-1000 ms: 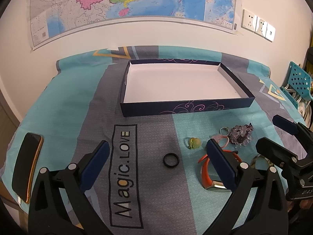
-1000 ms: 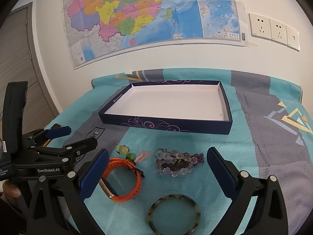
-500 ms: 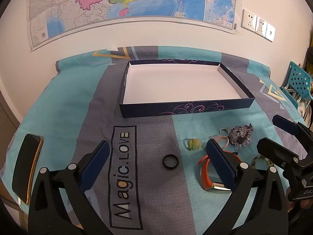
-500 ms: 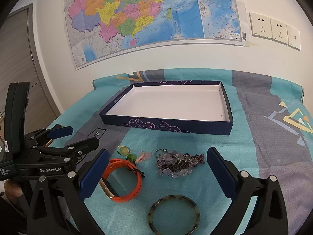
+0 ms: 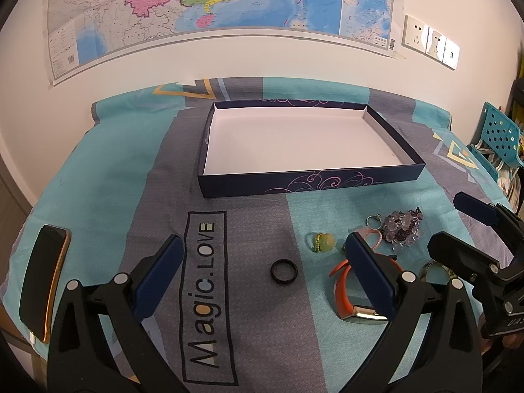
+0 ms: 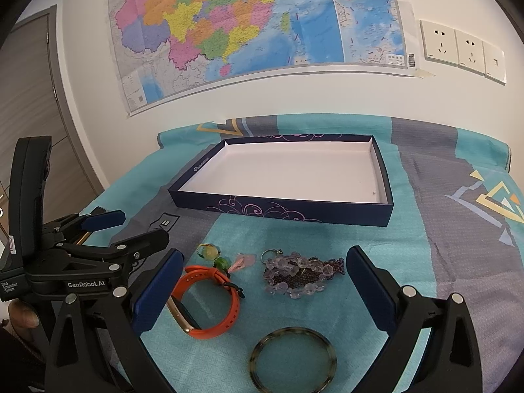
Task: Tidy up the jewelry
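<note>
A dark blue box (image 5: 294,188) (image 6: 294,211) with a white empty floor lies on the cloth. In front of it lie a black ring (image 5: 284,271), a green-yellow ring (image 5: 322,241) (image 6: 208,251), an orange watch band (image 5: 342,301) (image 6: 209,298), a purple bead bracelet (image 5: 401,227) (image 6: 301,273), a small metal ring (image 5: 373,220) (image 6: 269,255) and a tortoiseshell bangle (image 6: 293,358). My left gripper (image 5: 267,273) is open above the black ring. My right gripper (image 6: 262,288) is open over the beads and bangle. Both are empty.
A phone (image 5: 42,283) lies at the table's left edge. The patterned teal and grey cloth (image 5: 108,177) covers the table. A wall with a map (image 6: 245,26) and sockets (image 6: 458,49) stands behind. A blue chair (image 5: 499,136) is at the right.
Both cameras have drifted slightly; the box and jewelry sit marginally lower or further in view. No item has moved and both grippers stay open.
</note>
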